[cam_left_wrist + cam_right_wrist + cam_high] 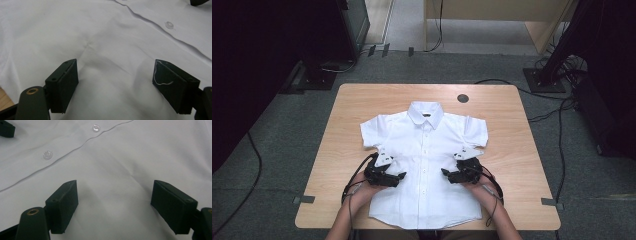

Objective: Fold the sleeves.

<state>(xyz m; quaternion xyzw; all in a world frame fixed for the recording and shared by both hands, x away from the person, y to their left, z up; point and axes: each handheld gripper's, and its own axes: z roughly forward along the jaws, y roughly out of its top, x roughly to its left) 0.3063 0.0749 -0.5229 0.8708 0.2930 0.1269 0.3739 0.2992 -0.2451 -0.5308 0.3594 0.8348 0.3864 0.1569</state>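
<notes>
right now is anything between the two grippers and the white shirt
Nothing visible. The left gripper and right gripper sit open right over the shirt, with only bare fabric between their jaws.

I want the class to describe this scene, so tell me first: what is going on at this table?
A person sits at a wooden table with a small white short-sleeved shirt spread flat on it, front up, buttoned, collar at the far side. Each hand holds a black two-jaw gripper. The left gripper and the right gripper are over the shirt's middle, either side of the button line, pointing toward each other. Both have their jaws open with nothing pinched.
</notes>
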